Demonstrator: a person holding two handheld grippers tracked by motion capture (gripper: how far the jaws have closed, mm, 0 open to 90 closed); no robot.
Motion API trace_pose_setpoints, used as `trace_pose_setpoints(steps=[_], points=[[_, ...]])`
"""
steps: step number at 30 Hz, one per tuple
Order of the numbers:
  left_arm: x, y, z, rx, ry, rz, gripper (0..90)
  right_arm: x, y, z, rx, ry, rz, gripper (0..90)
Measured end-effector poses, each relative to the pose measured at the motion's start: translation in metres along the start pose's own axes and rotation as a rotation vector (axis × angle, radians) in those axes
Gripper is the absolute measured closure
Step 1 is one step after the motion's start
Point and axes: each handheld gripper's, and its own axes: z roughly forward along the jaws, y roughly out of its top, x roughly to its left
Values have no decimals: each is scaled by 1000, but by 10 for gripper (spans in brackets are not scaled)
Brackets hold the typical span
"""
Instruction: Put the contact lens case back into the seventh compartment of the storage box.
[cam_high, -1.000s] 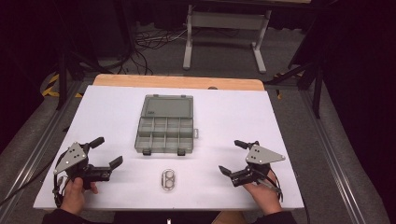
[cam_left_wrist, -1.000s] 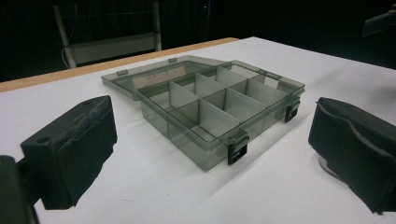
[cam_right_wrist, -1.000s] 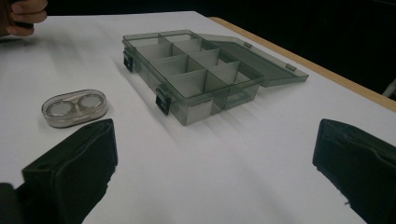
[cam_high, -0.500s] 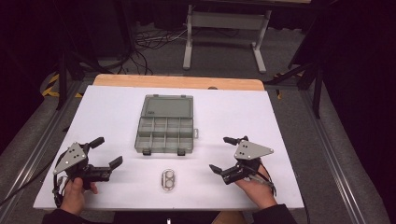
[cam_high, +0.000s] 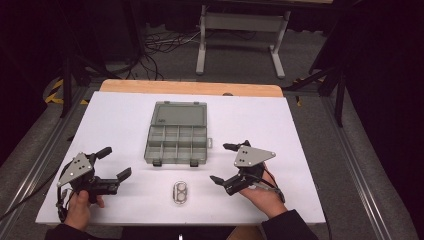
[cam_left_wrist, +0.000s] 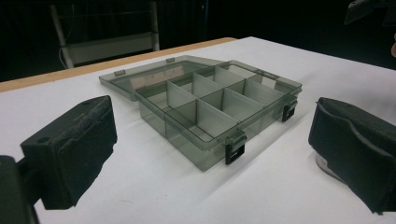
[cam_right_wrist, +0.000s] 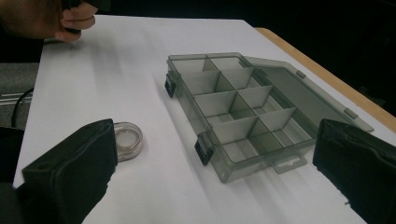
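Note:
A smoky-grey plastic organizer box (cam_high: 176, 144) lies open in the middle of the white table, its lid (cam_high: 180, 114) folded flat behind it and its several compartments empty. A small clear twin-ring container (cam_high: 180, 192) sits in front of the box near the table's front edge. My left gripper (cam_high: 114, 162) is open at the front left, apart from both. My right gripper (cam_high: 221, 163) is open just right of the container. In the left gripper view the box (cam_left_wrist: 219, 107) lies ahead between the wide-spread jaws. In the right gripper view the box (cam_right_wrist: 243, 107) and the container (cam_right_wrist: 127, 140) both show.
The white table top (cam_high: 300, 150) ends in a wooden strip (cam_high: 190, 88) at the back. Behind it stand a metal frame (cam_high: 240, 30) and floor cables. The person's other hand (cam_right_wrist: 65, 18) shows far off in the right gripper view.
My right gripper has moved left and slightly forward, toward the box and the clear container. The left gripper, box and container have stayed where they were.

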Motion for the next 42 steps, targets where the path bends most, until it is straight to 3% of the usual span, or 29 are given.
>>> trace_pose_setpoints(steps=[13,27,42], points=[[0,0,0,-2,6,1,20,6,21,26,15,69,-56,8],[0,0,1,2,-2,1,20,12,35,47,21,114,-89,3],[0,0,0,3,-3,2,20,19,46,70,59,203,-114,3]])
